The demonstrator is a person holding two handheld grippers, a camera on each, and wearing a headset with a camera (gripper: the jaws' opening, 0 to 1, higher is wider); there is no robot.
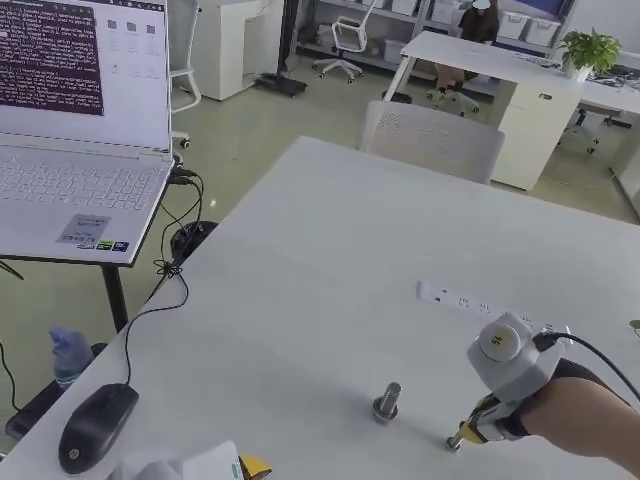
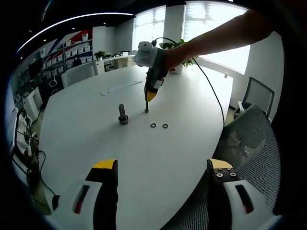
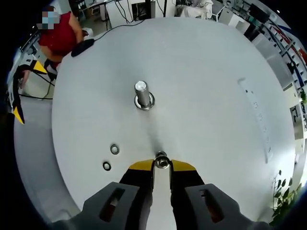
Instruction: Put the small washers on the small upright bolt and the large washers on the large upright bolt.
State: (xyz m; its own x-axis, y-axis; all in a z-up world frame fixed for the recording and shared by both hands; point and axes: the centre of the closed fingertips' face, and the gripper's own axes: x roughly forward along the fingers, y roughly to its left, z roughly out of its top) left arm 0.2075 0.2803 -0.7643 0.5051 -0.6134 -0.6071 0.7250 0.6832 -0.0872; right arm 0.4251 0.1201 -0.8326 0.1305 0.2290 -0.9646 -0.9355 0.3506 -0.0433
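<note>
The large upright bolt (image 1: 387, 402) (image 2: 123, 115) (image 3: 143, 96) stands on its wide base near the middle of the white table (image 1: 320, 260). To its right stands the small upright bolt (image 1: 453, 441) (image 2: 146, 109). My right gripper (image 1: 468, 432) (image 3: 161, 165) comes down onto the small bolt's top, shut on a small round metal piece that looks like a small washer (image 3: 161, 160). Two small washers (image 3: 114, 149) (image 3: 106, 166) (image 2: 153, 125) (image 2: 165, 126) lie flat on the table beside the small bolt. My left gripper (image 2: 163, 191) hangs open beyond the table edge, holding nothing.
A white power strip (image 1: 460, 300) lies behind the bolts. At the near left corner sit a black mouse (image 1: 95, 425) and its cable. A laptop (image 1: 80, 180) rests on a side stand to the left. A mesh chair (image 1: 432, 138) stands at the far edge.
</note>
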